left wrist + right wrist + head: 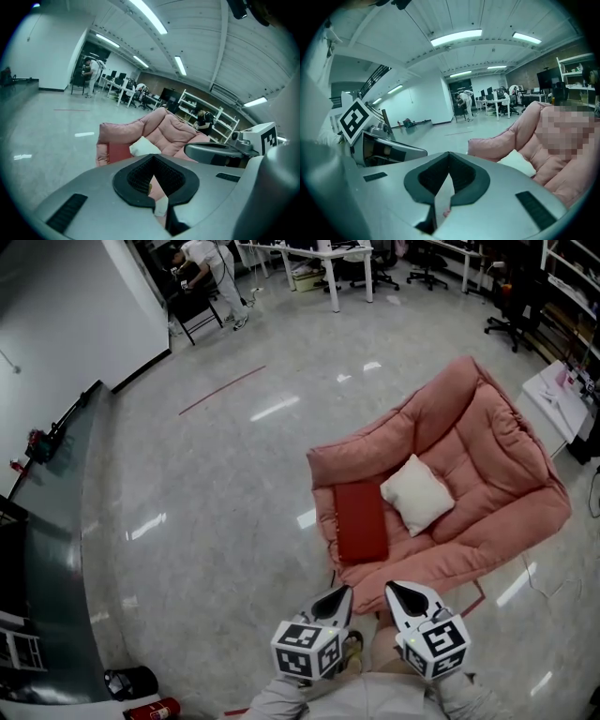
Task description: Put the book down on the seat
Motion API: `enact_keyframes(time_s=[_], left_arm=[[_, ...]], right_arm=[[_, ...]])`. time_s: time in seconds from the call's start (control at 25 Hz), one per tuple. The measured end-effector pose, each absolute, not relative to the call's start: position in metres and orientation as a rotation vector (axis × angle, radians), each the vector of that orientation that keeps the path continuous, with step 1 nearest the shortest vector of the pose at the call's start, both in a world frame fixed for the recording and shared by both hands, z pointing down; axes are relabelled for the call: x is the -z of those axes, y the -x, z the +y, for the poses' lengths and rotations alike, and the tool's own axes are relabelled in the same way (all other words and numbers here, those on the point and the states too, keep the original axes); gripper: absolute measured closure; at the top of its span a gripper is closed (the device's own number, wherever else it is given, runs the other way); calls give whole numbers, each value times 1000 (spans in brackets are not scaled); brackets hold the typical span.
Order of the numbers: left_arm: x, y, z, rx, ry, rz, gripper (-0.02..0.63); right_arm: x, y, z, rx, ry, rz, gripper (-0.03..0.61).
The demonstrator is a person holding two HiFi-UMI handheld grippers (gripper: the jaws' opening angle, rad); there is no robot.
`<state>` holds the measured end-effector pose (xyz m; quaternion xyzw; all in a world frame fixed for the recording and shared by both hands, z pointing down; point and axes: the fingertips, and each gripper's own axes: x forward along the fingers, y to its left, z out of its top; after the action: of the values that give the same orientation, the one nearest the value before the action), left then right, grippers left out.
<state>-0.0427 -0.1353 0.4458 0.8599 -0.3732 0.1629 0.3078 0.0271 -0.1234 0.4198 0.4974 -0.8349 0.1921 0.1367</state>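
The left gripper (336,598) is held close in front of the person, nose angled forward and down toward the seat (487,456). Its jaws are pressed together with nothing between them. Just to its right the right gripper (401,596) sits in much the same pose, tips also closed and empty. Both are clear of the book (362,521). That lies flat on the left part of the seat cushion, its long axis running from the front edge toward the backrest, just beside a white pillow (417,493) on its right.

Red book (362,521) flat on pink seat (487,465), beside white cushion (416,493)
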Motion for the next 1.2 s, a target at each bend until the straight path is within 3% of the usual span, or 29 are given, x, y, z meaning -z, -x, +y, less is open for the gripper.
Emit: enact_keyframes(time_s=[1.2], left_arm=[[-412,53,-98,-412,-2408,-932,607]], right_arm=[[-384,-7,-85,-371,-1455,-2474,574]])
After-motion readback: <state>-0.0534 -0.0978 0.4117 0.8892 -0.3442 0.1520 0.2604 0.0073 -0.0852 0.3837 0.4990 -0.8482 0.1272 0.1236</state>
